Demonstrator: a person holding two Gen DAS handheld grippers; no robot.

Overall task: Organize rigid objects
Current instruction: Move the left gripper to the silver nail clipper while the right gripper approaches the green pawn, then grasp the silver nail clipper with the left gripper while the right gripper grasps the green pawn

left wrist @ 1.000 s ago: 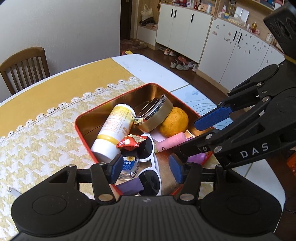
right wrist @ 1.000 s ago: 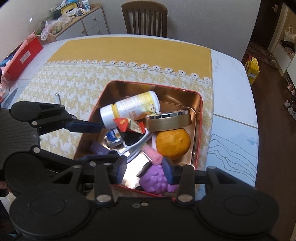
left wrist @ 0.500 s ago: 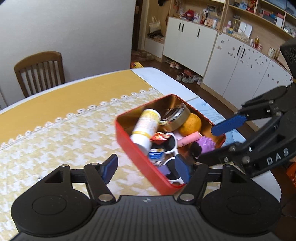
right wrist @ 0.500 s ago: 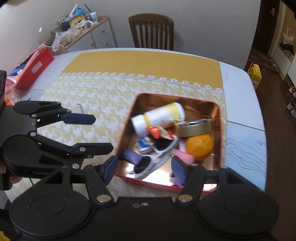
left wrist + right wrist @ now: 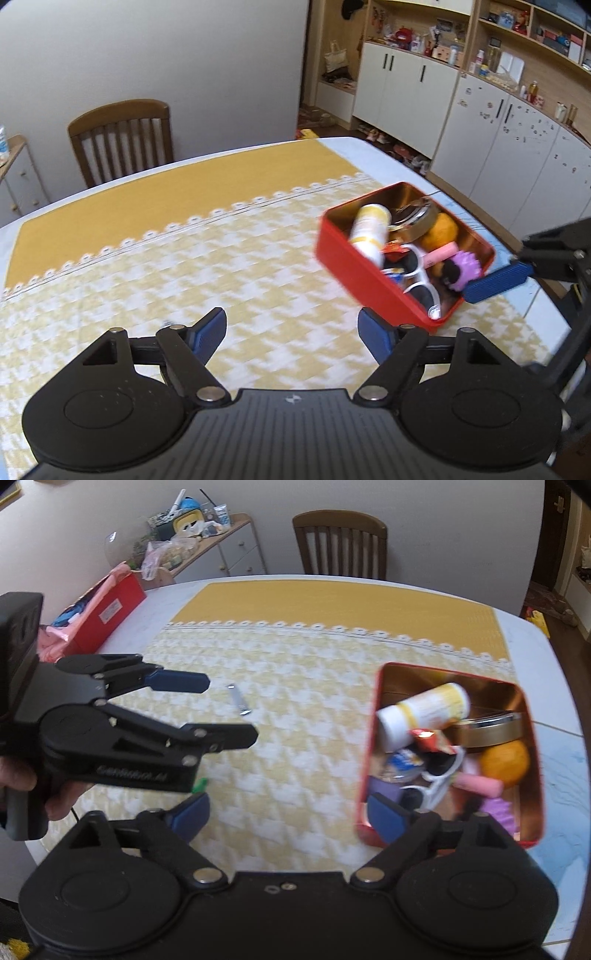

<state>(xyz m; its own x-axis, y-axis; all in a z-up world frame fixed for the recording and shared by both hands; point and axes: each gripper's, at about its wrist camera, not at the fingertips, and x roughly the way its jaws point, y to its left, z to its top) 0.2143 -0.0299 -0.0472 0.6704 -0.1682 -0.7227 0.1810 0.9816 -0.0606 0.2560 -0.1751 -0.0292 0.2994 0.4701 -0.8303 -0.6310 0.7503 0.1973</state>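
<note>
Between picks. Both tongs released and empty, jaws just been opening: left tongs (image 5: pixel 291 332) over bare cloth, right tongs (image 5: pixel 288 812) near the tin's near-left corner. Red tin (image 5: pixel 364 760) at right of table (image 5: pixel 561 760), crowded: white bottle (image 5: pixel 424 710), orange (image 5: pixel 506 762), sunglasses (image 5: pixel 436 779), pink stick (image 5: pixel 478 784), purple toy (image 5: pixel 467 264), round gold tin (image 5: pixel 491 731). Likely next: small metal piece (image 5: pixel 239 701) loose on cloth, far-left of tin; needs low, narrow pinch. Little free room inside. Chair (image 5: pixel 122 140) far off, no obstacle.
</note>
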